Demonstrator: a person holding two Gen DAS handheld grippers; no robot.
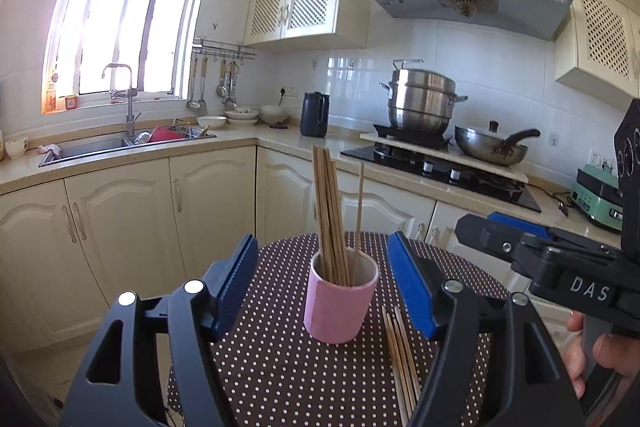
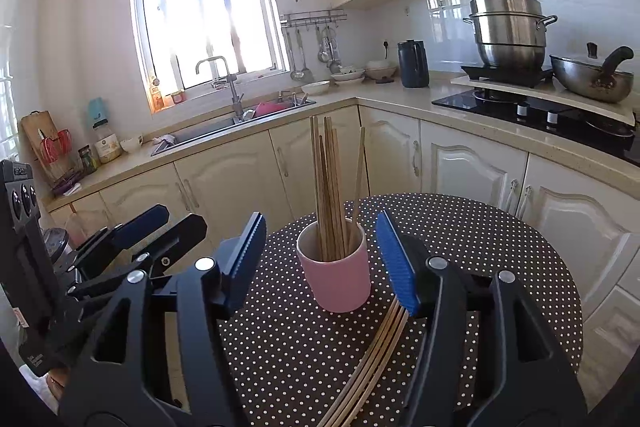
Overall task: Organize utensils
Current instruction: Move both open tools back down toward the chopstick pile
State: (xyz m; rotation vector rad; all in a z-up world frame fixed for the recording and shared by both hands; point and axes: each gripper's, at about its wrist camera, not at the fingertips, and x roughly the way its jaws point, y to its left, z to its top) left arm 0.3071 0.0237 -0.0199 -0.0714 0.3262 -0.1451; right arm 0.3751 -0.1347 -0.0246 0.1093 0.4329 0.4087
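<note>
Both my claws gape wide, gripping nothing. My left claw [image 1: 324, 281] and right claw [image 2: 320, 263] frame the pink cup [image 1: 338, 301] of chopsticks [image 1: 330, 215]. More chopsticks [image 1: 400, 355] lie loose on the dotted worktop [image 1: 280, 367] beside it.

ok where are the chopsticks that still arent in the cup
The loose chopsticks lie flat on the dotted tablecloth, just right of the pink cup in both views, their near ends running under the right finger of each gripper.

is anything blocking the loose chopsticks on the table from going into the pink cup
Nothing visible does. The loose chopsticks lie flat on the dotted tablecloth just beside the pink cup, whose mouth still has free room next to the upright chopsticks.
</note>
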